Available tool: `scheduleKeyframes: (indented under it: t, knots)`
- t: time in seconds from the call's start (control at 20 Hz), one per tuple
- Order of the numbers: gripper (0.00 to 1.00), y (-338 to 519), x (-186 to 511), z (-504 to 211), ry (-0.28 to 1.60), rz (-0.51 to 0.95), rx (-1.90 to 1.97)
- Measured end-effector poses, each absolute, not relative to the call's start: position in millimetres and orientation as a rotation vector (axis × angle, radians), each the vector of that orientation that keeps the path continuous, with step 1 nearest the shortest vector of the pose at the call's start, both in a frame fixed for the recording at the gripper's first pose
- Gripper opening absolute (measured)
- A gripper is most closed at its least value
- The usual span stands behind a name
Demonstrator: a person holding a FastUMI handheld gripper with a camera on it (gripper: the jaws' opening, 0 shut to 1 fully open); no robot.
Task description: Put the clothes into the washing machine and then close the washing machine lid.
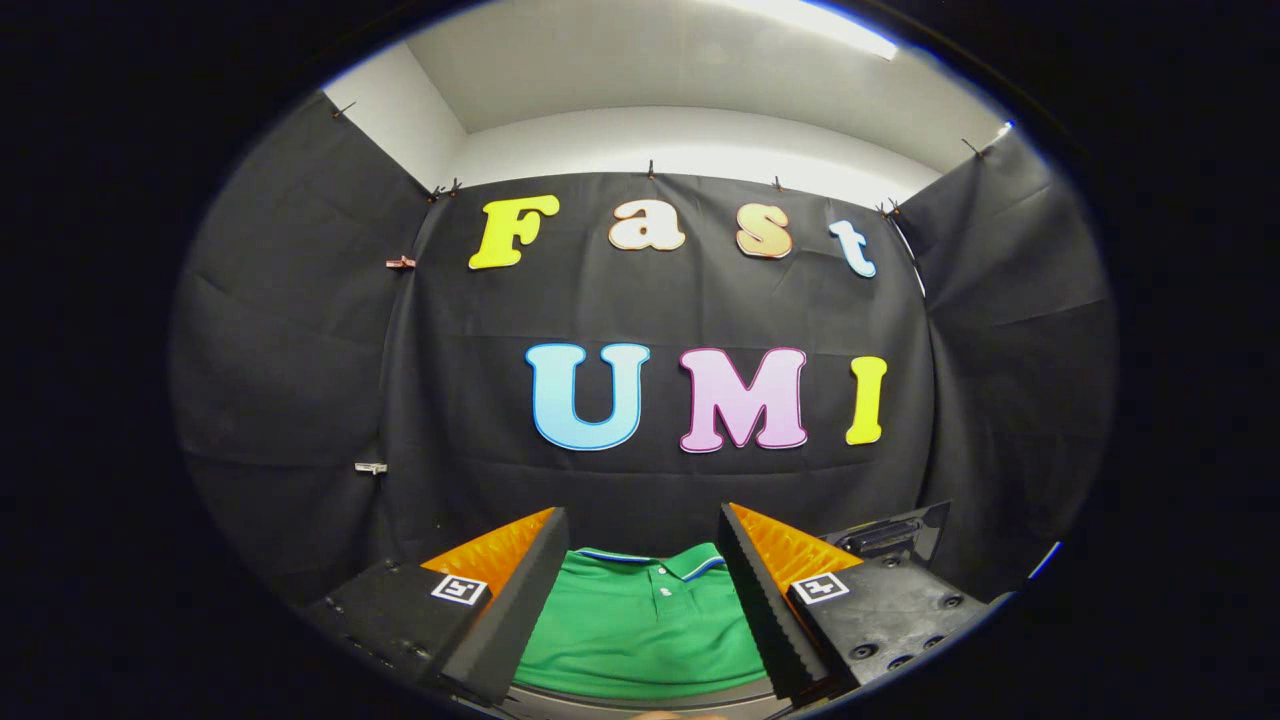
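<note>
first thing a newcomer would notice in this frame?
The green polo shirt, lying flat with its collar and buttoned placket pointing toward the booth wall; it sits between and just ahead of the gripper fingers. The fingers stand open on either side of it, not pressing it. Behind them hangs the black cloth wall, with white wall above it.
</note>
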State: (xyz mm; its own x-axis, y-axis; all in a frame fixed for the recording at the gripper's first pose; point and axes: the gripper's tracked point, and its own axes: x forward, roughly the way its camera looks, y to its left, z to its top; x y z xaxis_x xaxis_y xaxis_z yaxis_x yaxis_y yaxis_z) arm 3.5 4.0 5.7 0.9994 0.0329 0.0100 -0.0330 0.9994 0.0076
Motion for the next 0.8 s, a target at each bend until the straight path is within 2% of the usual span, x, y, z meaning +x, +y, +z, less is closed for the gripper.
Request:
scheduleKeyframes:
  t: [0.45,0.8]
  knots:
    - [0.95,-5,20,1,0.045,0.004,0.009]
    - [0.93,-4,39,-15,0.232,0.054,0.019]
